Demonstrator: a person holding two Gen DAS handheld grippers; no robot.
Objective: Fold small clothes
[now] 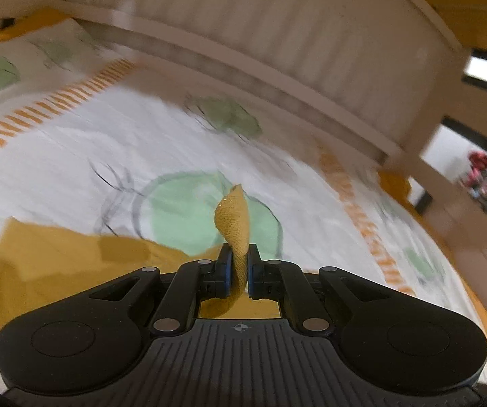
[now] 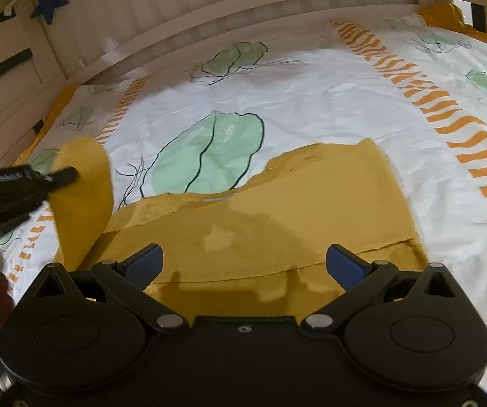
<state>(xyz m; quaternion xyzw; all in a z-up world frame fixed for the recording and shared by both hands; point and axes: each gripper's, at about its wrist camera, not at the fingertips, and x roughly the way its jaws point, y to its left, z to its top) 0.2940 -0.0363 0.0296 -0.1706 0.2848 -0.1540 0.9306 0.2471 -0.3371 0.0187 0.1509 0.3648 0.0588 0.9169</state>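
Your left gripper point(image 1: 238, 271) pinches a corner of the mustard garment point(image 2: 277, 217), lifting it at the left. The rest lies flat on the patterned bedsheet point(image 2: 311, 95), beneath your right gripper point(image 2: 243, 264), whose 2 fingers are spread, holding nothing.

One mustard garment point(image 2: 277, 224), two tools point(image 1: 240, 271) point(image 2: 243, 264), one bedsheet point(image 2: 311, 101).

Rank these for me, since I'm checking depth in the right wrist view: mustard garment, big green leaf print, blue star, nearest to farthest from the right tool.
1. mustard garment, directly under the open right tool.
2. big green leaf print, ahead, mid-bed.
3. blue star, far upper left, hanging on the bed frame.
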